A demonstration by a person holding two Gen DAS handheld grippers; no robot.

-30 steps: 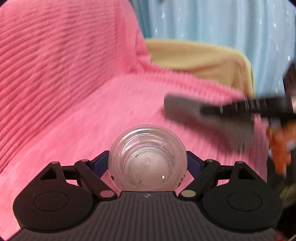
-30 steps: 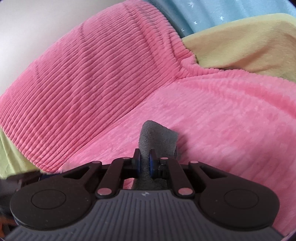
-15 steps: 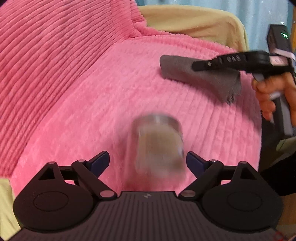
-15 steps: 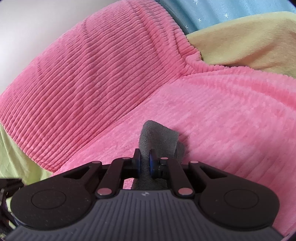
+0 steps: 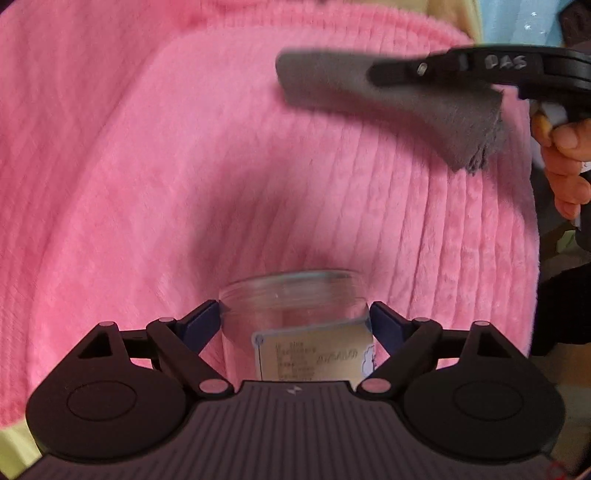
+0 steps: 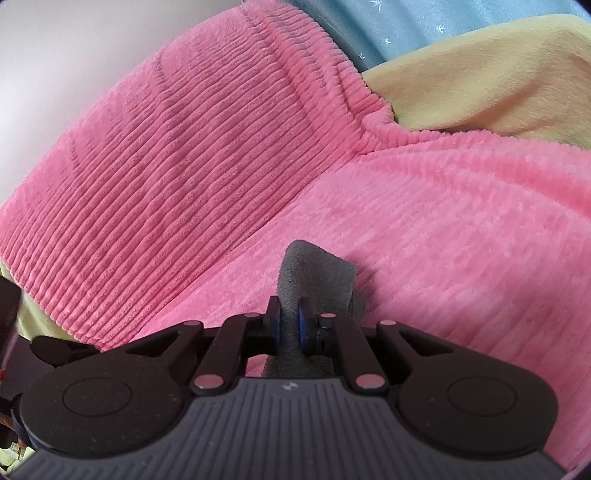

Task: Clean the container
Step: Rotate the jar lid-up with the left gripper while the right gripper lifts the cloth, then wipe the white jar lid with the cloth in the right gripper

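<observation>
A clear plastic container [image 5: 291, 295] with a paper label sits side-on between the blue pads of my left gripper [image 5: 294, 315], its open rim pointing away from the camera. The jaws are closing on it and the pads [image 5: 205, 321] lie against its sides. I cannot tell whether it rests on the pink blanket [image 5: 184, 166]. My right gripper [image 6: 290, 325] is shut on a folded grey cloth [image 6: 314, 273]. In the left wrist view that cloth [image 5: 399, 99] hangs above the blanket at the upper right, apart from the container.
The ribbed pink blanket [image 6: 184, 166] covers a sofa seat and backrest. A yellow cover [image 6: 480, 74] and a light blue curtain [image 6: 388, 26] lie behind. A hand [image 5: 565, 158] holds the right gripper's handle at the far right.
The container was let go, blurred between open jaws, and now shows its labelled side instead of its open mouth. The left gripper has tipped downward. The right gripper and cloth have stayed put.
</observation>
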